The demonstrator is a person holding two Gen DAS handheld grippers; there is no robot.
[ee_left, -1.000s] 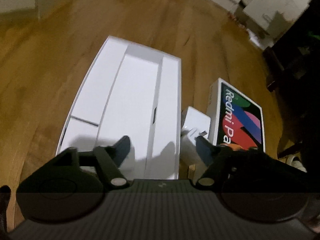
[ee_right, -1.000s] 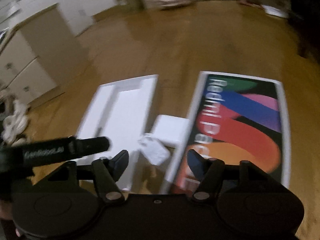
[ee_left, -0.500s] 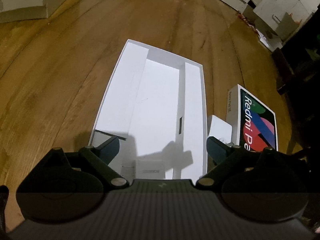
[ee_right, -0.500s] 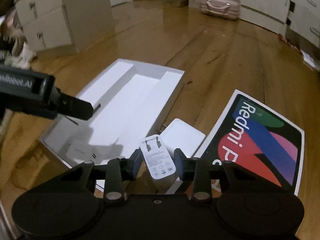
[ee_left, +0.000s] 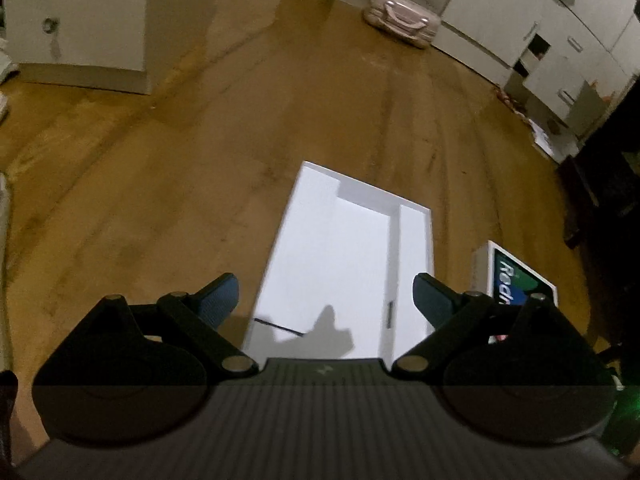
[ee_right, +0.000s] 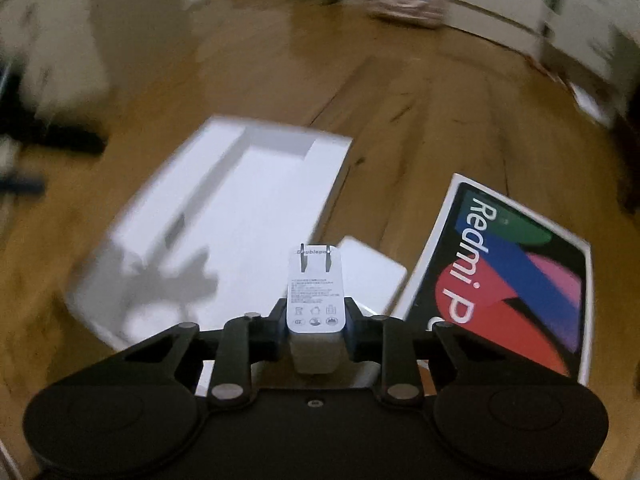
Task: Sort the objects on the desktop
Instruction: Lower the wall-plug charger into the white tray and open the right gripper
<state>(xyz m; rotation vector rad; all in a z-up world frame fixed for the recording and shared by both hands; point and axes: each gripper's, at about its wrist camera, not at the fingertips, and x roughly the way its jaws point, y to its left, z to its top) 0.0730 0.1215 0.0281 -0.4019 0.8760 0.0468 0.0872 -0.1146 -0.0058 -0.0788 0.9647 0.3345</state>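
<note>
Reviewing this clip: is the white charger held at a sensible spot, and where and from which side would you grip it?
Yes. The right tool pinches the white charger across its two flat sides at the rear end, opposite the prongs, which point forward and stay clear. Those parallel faces give the pads a firm seat. Come from behind the body, in line with it, never over the prong end. The left tool is open and empty.

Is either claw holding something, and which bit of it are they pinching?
The right claw pinches the white charger plug by its two sides, near its lower end, prongs pointing away. The left claw is open and holds nothing.
</note>
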